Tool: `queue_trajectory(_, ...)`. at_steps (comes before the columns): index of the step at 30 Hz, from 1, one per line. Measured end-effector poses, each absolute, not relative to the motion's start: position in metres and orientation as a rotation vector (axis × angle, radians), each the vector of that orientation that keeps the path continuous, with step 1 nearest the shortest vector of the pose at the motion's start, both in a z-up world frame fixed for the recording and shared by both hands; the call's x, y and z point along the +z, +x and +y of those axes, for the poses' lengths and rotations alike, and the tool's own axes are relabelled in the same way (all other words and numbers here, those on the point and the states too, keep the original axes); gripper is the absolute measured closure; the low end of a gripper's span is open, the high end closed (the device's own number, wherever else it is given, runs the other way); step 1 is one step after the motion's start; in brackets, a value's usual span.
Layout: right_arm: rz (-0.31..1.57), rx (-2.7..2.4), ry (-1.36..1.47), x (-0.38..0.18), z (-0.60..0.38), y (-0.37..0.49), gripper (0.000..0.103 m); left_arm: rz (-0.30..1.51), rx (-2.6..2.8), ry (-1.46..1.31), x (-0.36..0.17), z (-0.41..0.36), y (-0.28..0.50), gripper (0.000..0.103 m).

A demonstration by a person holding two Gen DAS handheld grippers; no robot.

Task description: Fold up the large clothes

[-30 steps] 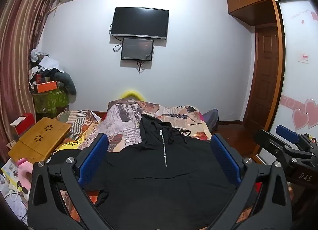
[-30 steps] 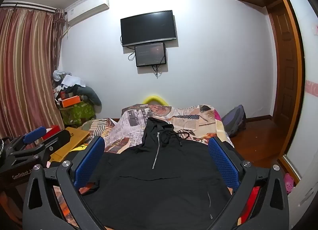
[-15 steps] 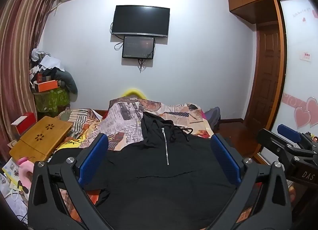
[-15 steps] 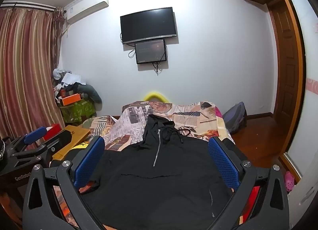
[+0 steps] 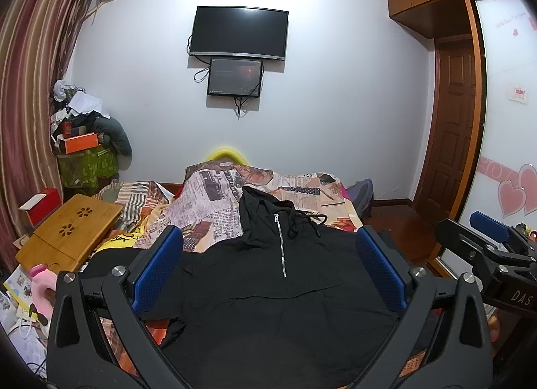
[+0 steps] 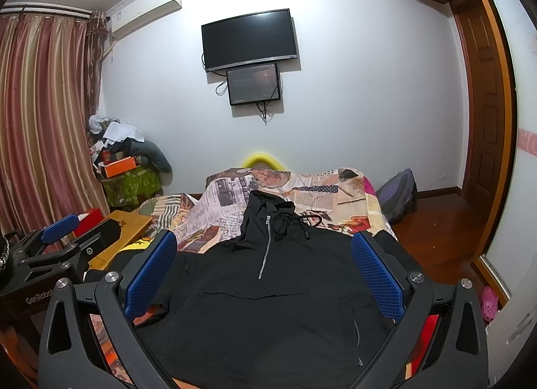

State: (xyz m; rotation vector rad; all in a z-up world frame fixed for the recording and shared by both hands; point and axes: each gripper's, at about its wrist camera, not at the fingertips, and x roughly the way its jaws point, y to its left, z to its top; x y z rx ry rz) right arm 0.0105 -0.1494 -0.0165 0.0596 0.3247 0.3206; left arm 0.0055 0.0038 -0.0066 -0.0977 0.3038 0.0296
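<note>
On a bed (image 5: 214,201) with newspaper-print bedding, a black zip hoodie (image 5: 278,291) lies flat; both hand-held grippers, left (image 5: 268,264) and right (image 6: 265,268), hover wide-jawed, holding nothing.

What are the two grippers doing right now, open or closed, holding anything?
Left gripper: open, holding nothing, above the black hoodie.
Right gripper: open, holding nothing.

bed (image 5: 335,187): covered by a newspaper-print quilt (image 5: 208,197) | black zip hoodie (image 5: 278,295) spread flat on the quilt, hood toward the far wall | wooden lap desk (image 5: 70,231) resting at the bed's left edge | striped blanket (image 5: 141,194) beside it
</note>
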Motion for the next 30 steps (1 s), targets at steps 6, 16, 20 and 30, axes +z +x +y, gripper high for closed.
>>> queue_trajectory(6, 0.328, 0.318, 0.058, -0.0189, -0.1491, 0.0102, 0.000, 0.305, 0.026, -0.099, -0.0074, 0.0052, 0.0050, 0.000)
queue_trajectory(16, 0.336, 0.319, 0.059, -0.0180, -0.1518, 0.0142, 0.000, 0.311, 0.023, -0.097, -0.0120, 0.0077, 0.0055, 0.000)
queue_trajectory(20, 0.336, 0.319, 0.059, -0.0177, -0.1517, 0.0144, 0.000, 0.313, 0.022, -0.098, -0.0096, 0.0066, 0.0061, 0.000)
queue_trajectory(30, 0.340, 0.316, 0.061, -0.0195, -0.1537, 0.0151, 0.000, 0.317, 0.024, -0.101, -0.0101, 0.0081, 0.0079, 0.000)
